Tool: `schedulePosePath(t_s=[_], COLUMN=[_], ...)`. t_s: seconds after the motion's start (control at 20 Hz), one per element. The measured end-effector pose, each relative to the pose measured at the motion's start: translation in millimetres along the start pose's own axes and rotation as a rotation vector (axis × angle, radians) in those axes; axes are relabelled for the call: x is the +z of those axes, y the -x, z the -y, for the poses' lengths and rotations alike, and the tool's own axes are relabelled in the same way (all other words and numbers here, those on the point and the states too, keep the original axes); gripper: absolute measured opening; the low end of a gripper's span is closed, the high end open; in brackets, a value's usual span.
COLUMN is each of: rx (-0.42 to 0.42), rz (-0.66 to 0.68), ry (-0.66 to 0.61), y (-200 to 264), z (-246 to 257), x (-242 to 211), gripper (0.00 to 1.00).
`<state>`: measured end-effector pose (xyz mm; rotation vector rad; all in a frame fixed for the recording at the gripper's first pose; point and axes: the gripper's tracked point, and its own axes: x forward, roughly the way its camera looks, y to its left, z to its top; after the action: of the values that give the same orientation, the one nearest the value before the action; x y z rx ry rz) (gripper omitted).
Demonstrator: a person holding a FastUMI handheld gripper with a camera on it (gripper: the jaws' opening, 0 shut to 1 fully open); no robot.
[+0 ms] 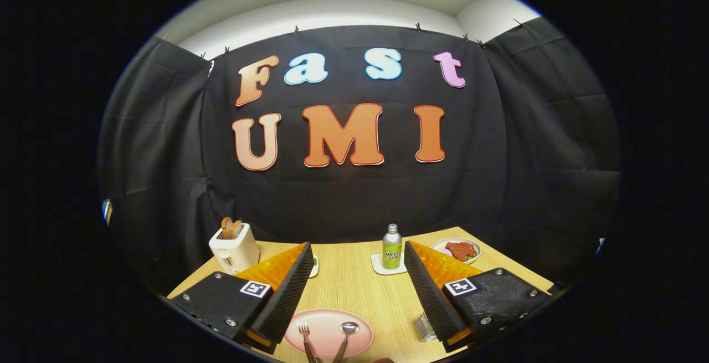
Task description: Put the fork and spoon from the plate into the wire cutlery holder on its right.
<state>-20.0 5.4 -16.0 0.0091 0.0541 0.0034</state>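
The tool [357,260] hangs above the wooden table [354,291] with its two fingers spread wide apart and nothing held between them. Below and between the fingers lies a pink plate [321,332]. On it rest the fork [305,340], tines pointing away, and the spoon [345,336], bowl pointing away, side by side and angled toward each other at the handles. The wire cutlery holder [424,328] stands on the table just right of the plate, partly hidden behind the right finger. Beyond the fingers, a green bottle [391,248] stands upright on a white coaster [379,267]. A white toaster [234,248] with bread in its slots sits far left. A small plate of red food [457,249] sits far right.
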Motion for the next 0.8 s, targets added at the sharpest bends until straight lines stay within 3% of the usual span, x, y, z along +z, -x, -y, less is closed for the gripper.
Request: schedulePosePath(t_s=[0.8], rx=[0.014], rz=[-0.044], ry=[-0.01], y=[5], z=[-7], x=[-16], gripper=[0.98])
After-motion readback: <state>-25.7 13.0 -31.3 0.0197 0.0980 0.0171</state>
